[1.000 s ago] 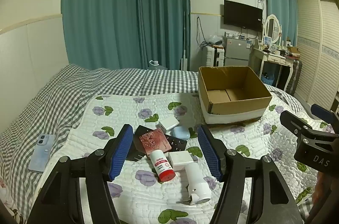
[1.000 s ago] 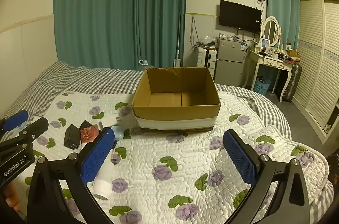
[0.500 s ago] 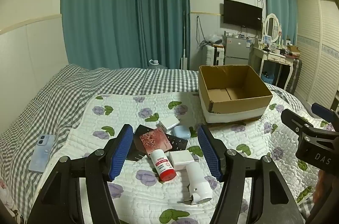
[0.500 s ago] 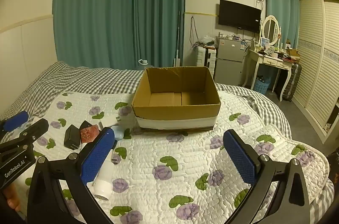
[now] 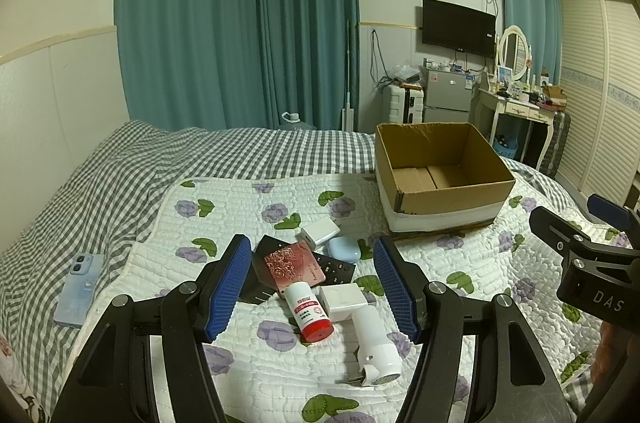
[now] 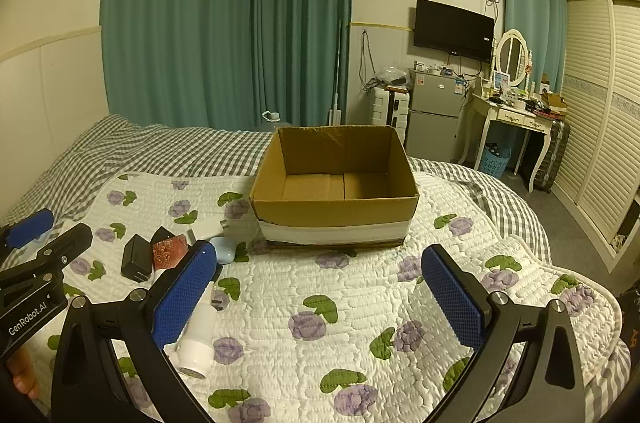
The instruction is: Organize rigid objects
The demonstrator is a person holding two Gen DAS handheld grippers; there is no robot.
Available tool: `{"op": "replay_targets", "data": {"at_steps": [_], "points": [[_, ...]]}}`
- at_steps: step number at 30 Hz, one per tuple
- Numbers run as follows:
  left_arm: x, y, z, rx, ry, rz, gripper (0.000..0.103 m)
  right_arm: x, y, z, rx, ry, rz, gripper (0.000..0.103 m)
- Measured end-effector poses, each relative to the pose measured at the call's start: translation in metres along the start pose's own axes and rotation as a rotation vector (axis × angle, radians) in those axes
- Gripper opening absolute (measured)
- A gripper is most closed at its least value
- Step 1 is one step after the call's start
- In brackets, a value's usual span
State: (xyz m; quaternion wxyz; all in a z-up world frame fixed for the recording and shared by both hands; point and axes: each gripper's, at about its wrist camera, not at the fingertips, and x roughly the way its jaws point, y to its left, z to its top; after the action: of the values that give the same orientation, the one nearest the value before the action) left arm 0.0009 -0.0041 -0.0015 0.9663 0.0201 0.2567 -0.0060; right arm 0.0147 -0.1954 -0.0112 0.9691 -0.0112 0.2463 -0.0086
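Observation:
An open empty cardboard box [image 5: 440, 199] [image 6: 336, 211] stands on the floral quilt. Left of it lies a pile: a red-capped white bottle [image 5: 308, 311], a white charger block [image 5: 342, 297], a white cylinder device [image 5: 376, 347] [image 6: 198, 339], a red rose-patterned card [image 5: 294, 265], a black remote [image 5: 332, 265], a pale blue case [image 5: 344, 248] [image 6: 223, 249] and a white adapter [image 5: 320, 229]. My left gripper [image 5: 312, 287] is open, above the pile. My right gripper [image 6: 320, 299] is open and empty in front of the box.
A blue phone [image 5: 78, 289] lies on the checked blanket at the left. A black box [image 6: 136, 257] sits by the red card. The right gripper's body shows at the left view's right edge [image 5: 592, 263]. Curtains, a fridge and a dressing table stand beyond the bed.
Both views have barely shifted. No object has moved and both grippers stay open.

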Motion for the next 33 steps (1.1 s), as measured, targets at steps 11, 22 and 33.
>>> {"op": "replay_targets", "data": {"at_steps": [11,22,33], "points": [[0.0016,0.003,-0.0013,-0.003,0.0,0.0,0.067,0.0001,0.0,-0.0003,0.001,0.001,0.0,0.103],[0.0023,0.0056,-0.0031,-0.004,0.0,0.001,0.067,0.0001,-0.001,0.0014,0.001,0.004,-0.001,0.103],[0.002,0.0061,-0.0045,-0.004,0.001,0.001,0.067,0.0002,0.0022,-0.0032,0.0,0.006,0.002,0.103]]}}
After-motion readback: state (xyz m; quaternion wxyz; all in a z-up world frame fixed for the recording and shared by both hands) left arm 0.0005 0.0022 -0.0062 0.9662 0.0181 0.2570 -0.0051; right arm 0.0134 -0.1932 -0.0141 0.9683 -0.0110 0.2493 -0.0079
